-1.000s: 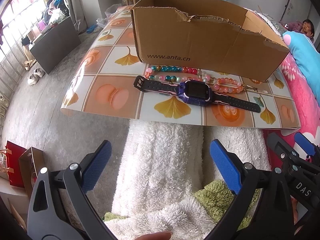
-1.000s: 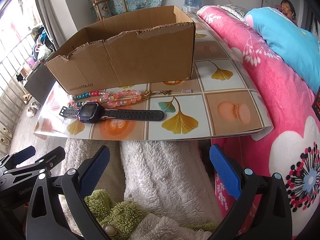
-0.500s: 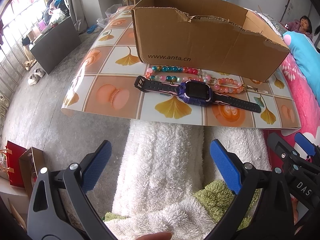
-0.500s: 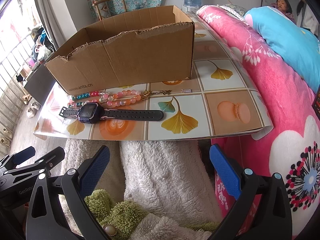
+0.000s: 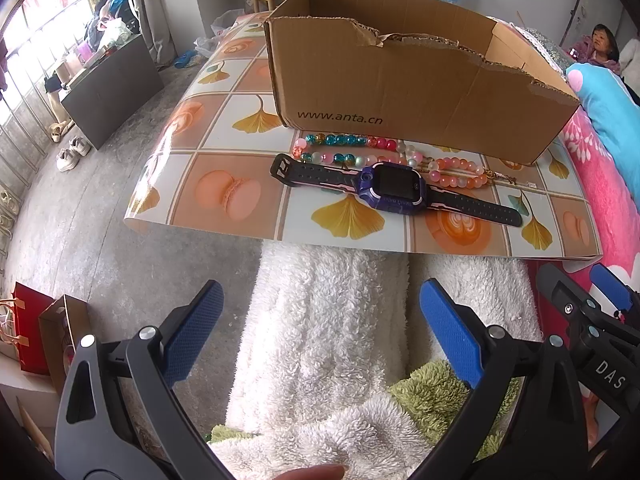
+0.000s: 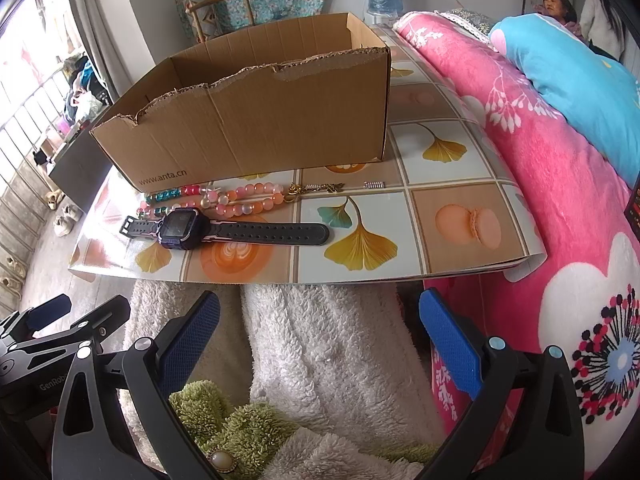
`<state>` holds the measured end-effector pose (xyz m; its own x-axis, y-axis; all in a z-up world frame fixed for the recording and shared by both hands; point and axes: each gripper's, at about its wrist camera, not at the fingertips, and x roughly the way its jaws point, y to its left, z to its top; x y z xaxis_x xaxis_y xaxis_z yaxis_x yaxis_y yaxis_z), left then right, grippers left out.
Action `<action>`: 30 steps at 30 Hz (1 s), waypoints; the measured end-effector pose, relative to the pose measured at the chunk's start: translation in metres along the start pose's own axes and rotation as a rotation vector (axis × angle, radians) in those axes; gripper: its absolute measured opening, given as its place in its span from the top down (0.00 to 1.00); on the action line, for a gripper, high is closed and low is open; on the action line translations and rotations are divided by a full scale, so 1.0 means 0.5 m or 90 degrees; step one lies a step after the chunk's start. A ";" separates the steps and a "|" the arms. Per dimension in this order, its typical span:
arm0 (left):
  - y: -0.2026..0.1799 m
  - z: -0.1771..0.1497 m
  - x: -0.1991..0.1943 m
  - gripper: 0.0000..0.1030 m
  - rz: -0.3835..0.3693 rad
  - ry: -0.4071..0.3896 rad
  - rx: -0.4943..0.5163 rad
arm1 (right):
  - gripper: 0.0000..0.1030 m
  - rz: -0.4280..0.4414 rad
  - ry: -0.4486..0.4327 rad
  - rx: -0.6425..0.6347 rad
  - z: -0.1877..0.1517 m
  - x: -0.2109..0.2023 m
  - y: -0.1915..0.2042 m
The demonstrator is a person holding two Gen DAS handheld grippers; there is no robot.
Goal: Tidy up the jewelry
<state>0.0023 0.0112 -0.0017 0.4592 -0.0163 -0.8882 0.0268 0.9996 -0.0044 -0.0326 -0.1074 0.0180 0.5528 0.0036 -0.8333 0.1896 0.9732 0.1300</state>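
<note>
nothing moved since earlier. my left claw point(image 5: 320, 320) and right claw point(image 6: 320, 322): both spread wide, empty. watch point(image 6: 180, 228), bead strands point(image 6: 224, 200) on desk point(image 6: 460, 184) beside cardboard box point(image 6: 260, 128); none boxed yet.

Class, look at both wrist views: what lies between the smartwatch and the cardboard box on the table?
The beaded strands lie between the smartwatch and the cardboard box, along the box's front wall. Both wrist views show this.
</note>
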 end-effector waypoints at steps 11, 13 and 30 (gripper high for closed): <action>0.012 0.003 0.006 0.07 -0.002 0.001 -0.003 | 0.05 -0.005 0.001 -0.003 0.002 0.000 0.005; 0.017 0.002 0.010 0.07 -0.005 0.005 -0.003 | 0.05 -0.009 0.000 -0.003 0.006 0.002 0.006; 0.042 0.008 0.042 0.07 0.008 -0.034 0.021 | 0.05 -0.065 -0.044 -0.110 0.020 0.014 0.024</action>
<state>0.0164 0.0316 -0.0187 0.5064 -0.0063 -0.8623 0.0493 0.9986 0.0216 -0.0183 -0.0982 0.0191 0.5934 -0.1069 -0.7978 0.1084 0.9927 -0.0524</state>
